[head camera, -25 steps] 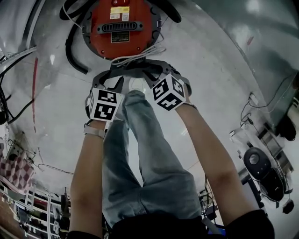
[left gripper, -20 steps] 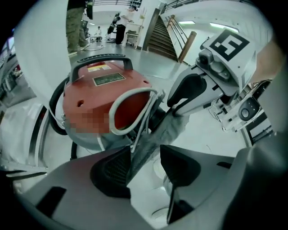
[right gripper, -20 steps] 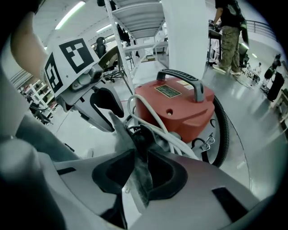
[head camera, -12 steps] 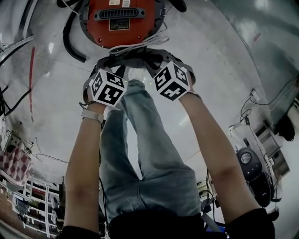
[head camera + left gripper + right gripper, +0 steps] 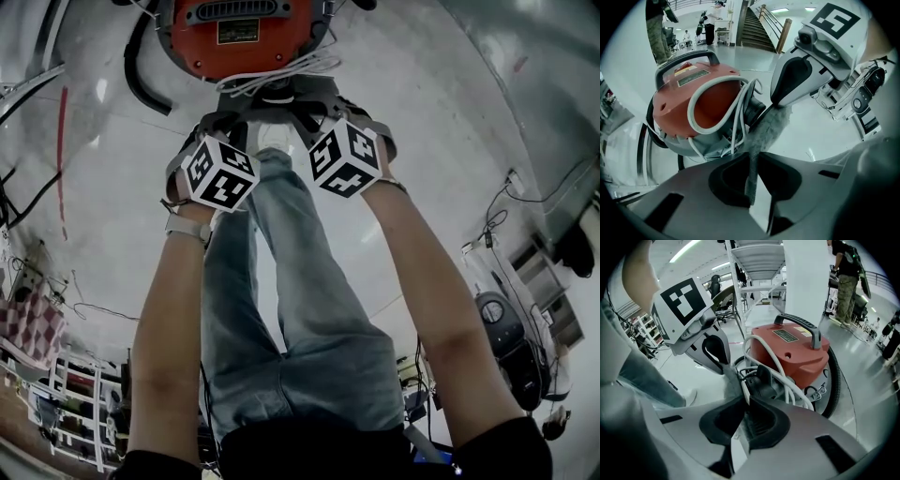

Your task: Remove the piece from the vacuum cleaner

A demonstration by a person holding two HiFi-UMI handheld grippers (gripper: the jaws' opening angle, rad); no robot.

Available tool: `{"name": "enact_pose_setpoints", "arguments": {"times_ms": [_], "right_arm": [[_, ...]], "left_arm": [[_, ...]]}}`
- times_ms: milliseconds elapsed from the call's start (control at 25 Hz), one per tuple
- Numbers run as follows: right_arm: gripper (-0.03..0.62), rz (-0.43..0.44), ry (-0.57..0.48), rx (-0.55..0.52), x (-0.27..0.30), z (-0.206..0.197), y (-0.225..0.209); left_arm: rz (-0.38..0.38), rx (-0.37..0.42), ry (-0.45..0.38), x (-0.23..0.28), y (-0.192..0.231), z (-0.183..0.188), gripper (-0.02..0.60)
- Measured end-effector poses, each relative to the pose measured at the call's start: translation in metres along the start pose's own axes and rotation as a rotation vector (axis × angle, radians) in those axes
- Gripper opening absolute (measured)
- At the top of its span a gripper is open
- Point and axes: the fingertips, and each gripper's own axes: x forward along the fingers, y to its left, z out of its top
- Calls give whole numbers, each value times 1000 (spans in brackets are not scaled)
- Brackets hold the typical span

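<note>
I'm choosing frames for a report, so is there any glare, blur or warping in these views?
Head view: fisheye bending, light glare on the glossy floor. Left gripper view: dark round vignette, vacuum cleaner sharp, background soft. Right gripper view: same vignette, ceiling light blown out.

The vacuum cleaner (image 5: 246, 37) is orange-red with a black handle (image 5: 799, 322) and white cord (image 5: 692, 108); the pale grey left gripper (image 5: 752, 183) and right gripper (image 5: 740, 423) carry white cubes (image 5: 217, 175) patterned in black squares, their black-lined jaws closing with the mottled grey piece (image 5: 764, 133) between them; the jeans (image 5: 300, 309) are faded blue and the floor (image 5: 441, 103) is pale grey.
</note>
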Motion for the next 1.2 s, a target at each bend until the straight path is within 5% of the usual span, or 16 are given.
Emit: {"name": "enact_pose_setpoints", "arguments": {"times_ms": [1200], "right_arm": [[58,-91,-5,61,3,-11,12]], "left_arm": [[13,-45,-36,8,-23,-14,57]]}}
